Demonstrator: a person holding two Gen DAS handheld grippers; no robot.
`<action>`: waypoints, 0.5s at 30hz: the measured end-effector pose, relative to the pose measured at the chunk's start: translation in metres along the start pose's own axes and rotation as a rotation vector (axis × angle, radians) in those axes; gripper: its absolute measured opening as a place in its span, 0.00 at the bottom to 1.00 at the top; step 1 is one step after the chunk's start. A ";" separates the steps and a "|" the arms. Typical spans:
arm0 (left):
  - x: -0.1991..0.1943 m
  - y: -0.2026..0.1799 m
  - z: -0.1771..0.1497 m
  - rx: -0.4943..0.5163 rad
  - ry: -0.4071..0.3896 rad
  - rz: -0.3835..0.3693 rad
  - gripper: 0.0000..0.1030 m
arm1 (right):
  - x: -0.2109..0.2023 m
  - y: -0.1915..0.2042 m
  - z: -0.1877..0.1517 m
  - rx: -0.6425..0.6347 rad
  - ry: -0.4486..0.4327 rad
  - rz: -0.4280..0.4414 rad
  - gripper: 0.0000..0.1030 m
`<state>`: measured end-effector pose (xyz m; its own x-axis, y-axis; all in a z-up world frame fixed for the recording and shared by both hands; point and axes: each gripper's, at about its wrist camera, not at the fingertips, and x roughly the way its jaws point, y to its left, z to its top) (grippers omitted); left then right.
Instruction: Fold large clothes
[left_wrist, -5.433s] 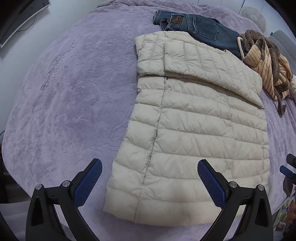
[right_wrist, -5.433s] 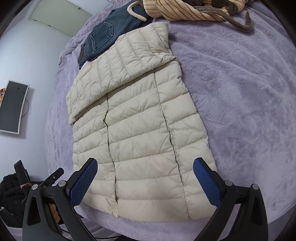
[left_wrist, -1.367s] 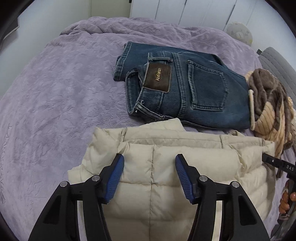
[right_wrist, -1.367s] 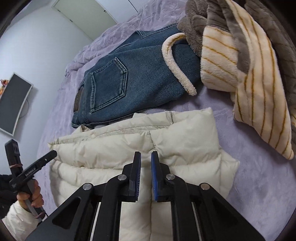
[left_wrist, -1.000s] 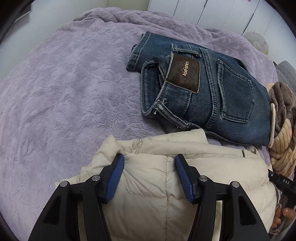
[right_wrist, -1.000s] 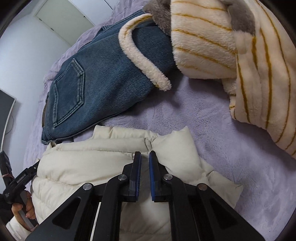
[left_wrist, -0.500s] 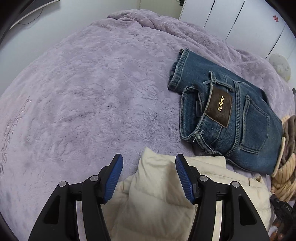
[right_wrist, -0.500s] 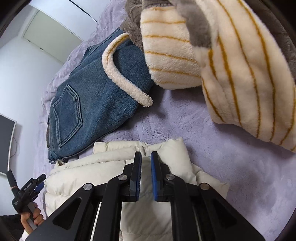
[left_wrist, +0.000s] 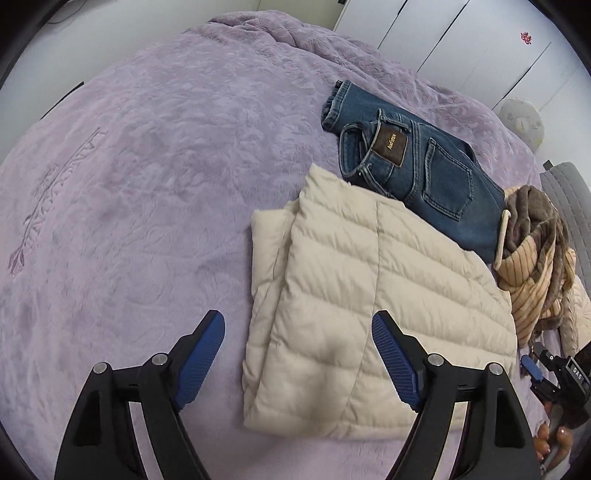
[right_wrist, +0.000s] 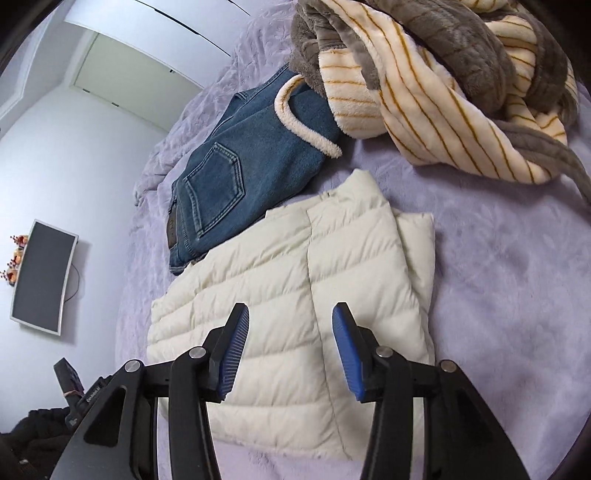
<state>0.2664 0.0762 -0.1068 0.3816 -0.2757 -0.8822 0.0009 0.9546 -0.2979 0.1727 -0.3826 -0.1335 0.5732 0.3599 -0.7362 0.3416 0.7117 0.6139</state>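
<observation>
The cream quilted puffer jacket (left_wrist: 369, 295) (right_wrist: 295, 295) lies folded in half on the purple bedspread, its doubled edges showing at the side. My left gripper (left_wrist: 299, 360) hangs above its near left corner, jaws opening wide, nothing between the pads. My right gripper (right_wrist: 288, 350) hovers above the jacket's near part, jaws opening, pads clear of the fabric. In the left wrist view the right gripper's tip (left_wrist: 532, 369) shows at the lower right with a hand.
Folded blue jeans (left_wrist: 417, 166) (right_wrist: 243, 166) lie just beyond the jacket. A striped cream and brown fleece robe (right_wrist: 443, 74) (left_wrist: 535, 258) is heaped to the right. Purple bedspread (left_wrist: 129, 184) stretches left. A wall monitor (right_wrist: 40, 273) and white closet doors stand beyond the bed.
Both grippers let go of the jacket's folded-over edge, opened, and drew back and up. The jacket now lies folded in half, no longer held.
</observation>
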 end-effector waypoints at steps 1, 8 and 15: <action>-0.003 0.002 -0.009 -0.003 0.004 -0.009 0.80 | -0.004 0.000 -0.009 0.006 0.008 0.009 0.57; -0.012 0.011 -0.068 -0.018 0.035 -0.078 1.00 | -0.017 -0.011 -0.078 0.085 0.058 0.096 0.83; 0.042 0.035 -0.098 -0.259 0.155 -0.210 1.00 | 0.013 -0.047 -0.124 0.250 0.117 0.143 0.90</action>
<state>0.1923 0.0867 -0.1896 0.2530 -0.4951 -0.8312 -0.1775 0.8208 -0.5430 0.0723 -0.3362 -0.2071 0.5439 0.5232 -0.6560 0.4448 0.4832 0.7541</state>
